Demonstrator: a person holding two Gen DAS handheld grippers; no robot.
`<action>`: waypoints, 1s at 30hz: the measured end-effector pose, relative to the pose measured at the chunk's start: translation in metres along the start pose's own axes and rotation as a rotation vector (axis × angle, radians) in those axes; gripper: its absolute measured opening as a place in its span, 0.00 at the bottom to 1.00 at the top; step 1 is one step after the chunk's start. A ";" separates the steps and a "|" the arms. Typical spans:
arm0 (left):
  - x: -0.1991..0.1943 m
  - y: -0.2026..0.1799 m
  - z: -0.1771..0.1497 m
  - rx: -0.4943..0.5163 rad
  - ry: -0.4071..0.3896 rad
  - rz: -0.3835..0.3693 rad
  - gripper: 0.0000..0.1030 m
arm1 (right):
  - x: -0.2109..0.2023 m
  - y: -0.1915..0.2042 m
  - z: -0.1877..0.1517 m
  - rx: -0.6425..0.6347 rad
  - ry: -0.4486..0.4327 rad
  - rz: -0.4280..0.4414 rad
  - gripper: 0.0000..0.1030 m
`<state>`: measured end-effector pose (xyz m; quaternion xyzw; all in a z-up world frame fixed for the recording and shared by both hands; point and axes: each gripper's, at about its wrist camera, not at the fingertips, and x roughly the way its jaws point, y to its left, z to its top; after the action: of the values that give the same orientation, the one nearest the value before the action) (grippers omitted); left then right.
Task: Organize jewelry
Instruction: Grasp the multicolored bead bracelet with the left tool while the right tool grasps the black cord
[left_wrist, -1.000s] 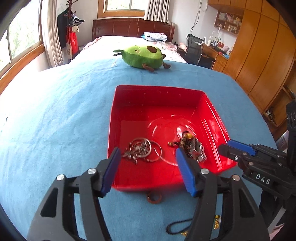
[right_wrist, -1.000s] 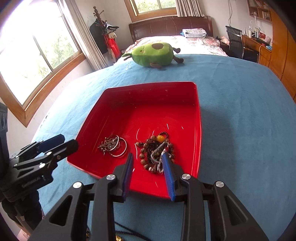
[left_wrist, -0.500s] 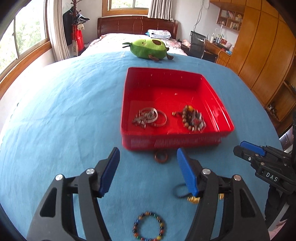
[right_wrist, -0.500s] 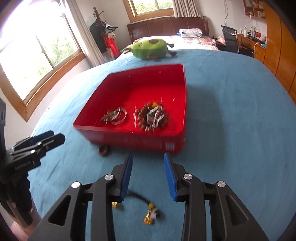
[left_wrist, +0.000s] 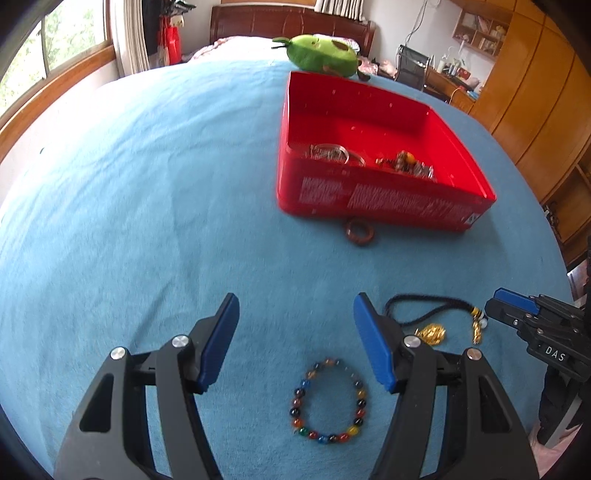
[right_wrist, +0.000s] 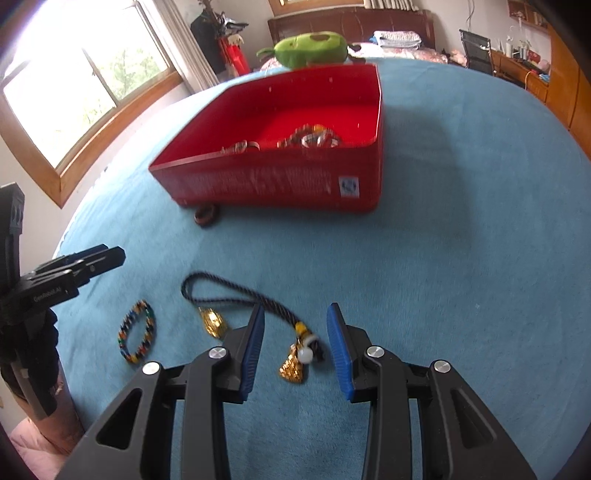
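A blue cloth-covered table (left_wrist: 147, 184) is carrying a red rectangular plastic tray (left_wrist: 373, 199) holding silver bangles (left_wrist: 332, 153) and brown beads (left_wrist: 410, 164). Nearer than the tray, the left gripper (left_wrist: 295, 332) is hanging wide open and empty over a multicoloured bead bracelet (left_wrist: 328, 402). The right gripper (right_wrist: 295, 332), partly open, is straddling without touching a black cord necklace with gold pendants (right_wrist: 255, 310). A small brown ring (left_wrist: 360, 230) is lying against the tray's near wall.
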<state>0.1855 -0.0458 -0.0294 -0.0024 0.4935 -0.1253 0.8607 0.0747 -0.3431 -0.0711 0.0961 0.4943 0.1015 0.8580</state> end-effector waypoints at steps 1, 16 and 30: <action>0.000 0.000 -0.001 -0.002 0.004 -0.001 0.62 | 0.002 0.000 -0.001 -0.003 0.006 0.004 0.34; 0.012 -0.009 -0.024 0.012 0.048 -0.004 0.62 | 0.019 0.008 -0.008 -0.081 0.045 -0.042 0.31; 0.013 -0.005 -0.053 0.104 0.099 0.025 0.62 | 0.008 -0.007 -0.022 -0.001 0.039 0.003 0.16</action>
<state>0.1459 -0.0475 -0.0670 0.0549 0.5283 -0.1399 0.8357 0.0602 -0.3465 -0.0906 0.0943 0.5109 0.1049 0.8480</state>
